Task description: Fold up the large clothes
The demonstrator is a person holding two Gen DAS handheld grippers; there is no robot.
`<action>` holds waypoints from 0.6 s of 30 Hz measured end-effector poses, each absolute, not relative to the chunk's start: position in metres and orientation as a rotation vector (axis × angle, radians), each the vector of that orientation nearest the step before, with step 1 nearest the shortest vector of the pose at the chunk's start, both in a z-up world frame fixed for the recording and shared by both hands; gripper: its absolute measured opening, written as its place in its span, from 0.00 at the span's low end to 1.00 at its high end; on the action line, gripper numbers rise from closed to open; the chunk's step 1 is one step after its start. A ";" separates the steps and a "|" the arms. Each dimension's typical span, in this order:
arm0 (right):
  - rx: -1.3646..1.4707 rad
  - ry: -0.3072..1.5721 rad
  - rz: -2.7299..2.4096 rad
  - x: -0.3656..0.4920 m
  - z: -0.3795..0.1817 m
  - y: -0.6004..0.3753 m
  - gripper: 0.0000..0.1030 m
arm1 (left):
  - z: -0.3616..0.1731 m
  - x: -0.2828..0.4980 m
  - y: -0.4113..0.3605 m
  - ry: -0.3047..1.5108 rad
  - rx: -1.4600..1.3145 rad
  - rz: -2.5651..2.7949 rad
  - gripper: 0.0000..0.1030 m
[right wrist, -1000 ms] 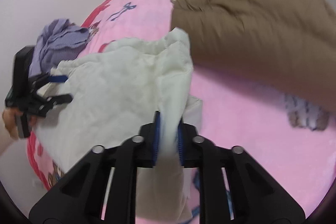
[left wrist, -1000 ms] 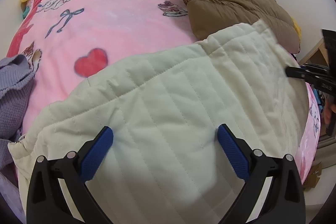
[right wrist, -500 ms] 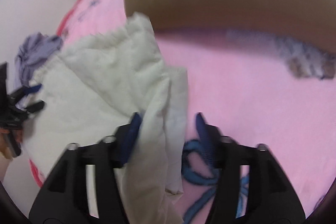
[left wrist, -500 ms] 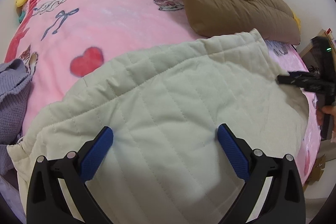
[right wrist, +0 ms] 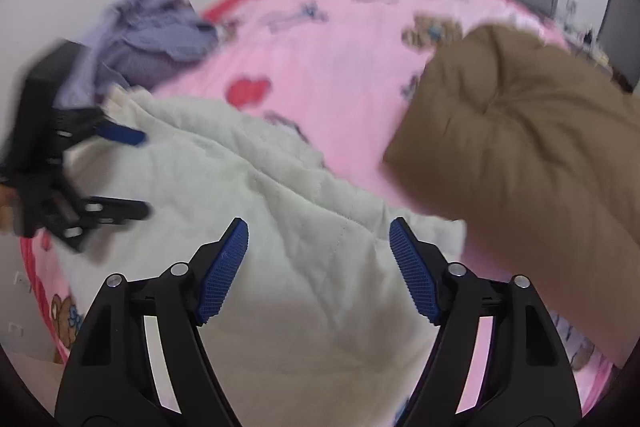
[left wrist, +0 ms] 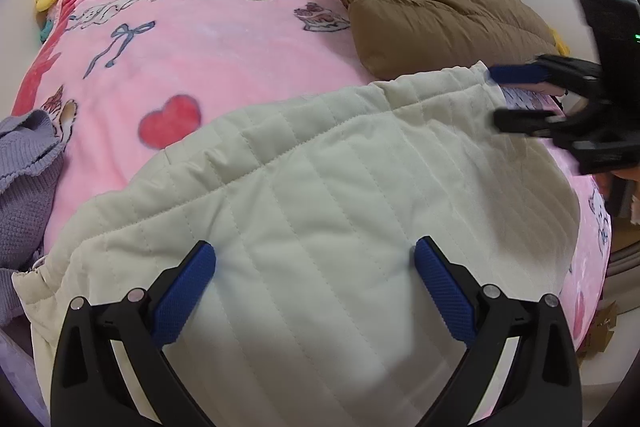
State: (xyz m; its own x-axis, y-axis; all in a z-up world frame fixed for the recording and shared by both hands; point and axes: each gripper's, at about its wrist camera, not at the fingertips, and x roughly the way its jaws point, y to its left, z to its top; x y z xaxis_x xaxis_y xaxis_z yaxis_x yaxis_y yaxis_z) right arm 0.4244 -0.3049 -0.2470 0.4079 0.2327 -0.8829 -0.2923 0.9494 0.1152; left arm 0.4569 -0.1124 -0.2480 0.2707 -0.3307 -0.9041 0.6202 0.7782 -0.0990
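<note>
**Right gripper released, both grippers spread over the cream garment**

Since a second ago my right gripper (right wrist: 319,251) has let go of the cream quilted garment (left wrist: 320,211): then its jaws were pinched on a fold of the fabric, now they stand wide apart with nothing between them. The garment corner that hung raised has dropped and lies flat.

1. Left gripper (left wrist: 315,283): jaws spread wide, holding nothing. It hovers over the near part of the garment. I cannot tell whether the blue pads (left wrist: 184,291) touch the fabric.

2. Right gripper: jaws spread, positioned over the garment's right-hand end, near its far corner. In the left wrist view it appears at the right edge (left wrist: 500,95), with one blue pad just beside the garment's far right corner.

3. Cream quilted garment: spread on the pink blanket (left wrist: 224,39) at the near side of the bed, quilting lines facing up, one seam ridge running across it.

4. Brown padded jacket (left wrist: 432,11): on the blanket beyond the garment, its near edge just beside the garment's far right corner.

5. Purple knit garment (left wrist: 28,163): bunched at the bed's left edge, next to the cream garment's left end.

The right wrist view is motion-blurred.
</note>
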 end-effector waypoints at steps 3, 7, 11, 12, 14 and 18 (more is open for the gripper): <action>-0.054 1.210 0.294 0.434 -0.275 -0.309 0.60 | -0.248 0.458 -0.112 1.138 0.294 -0.657 0.95; -0.030 1.268 0.263 0.439 -0.297 -0.318 0.51 | -0.251 0.460 -0.113 1.149 0.294 -0.671 0.95; -0.040 1.292 0.238 0.439 -0.308 -0.315 0.51 | -0.254 0.462 -0.114 1.165 0.294 -0.680 0.95; -0.034 1.289 0.233 0.438 -0.311 -0.316 0.51 | -0.254 0.463 -0.113 1.171 0.288 -0.684 0.95; 0.001 1.294 0.233 0.436 -0.319 -0.321 0.51 | -0.256 0.463 -0.113 1.178 0.282 -0.694 0.95; 0.011 1.298 0.236 0.438 -0.326 -0.320 0.51 | -0.263 0.462 -0.113 1.168 0.303 -0.713 0.95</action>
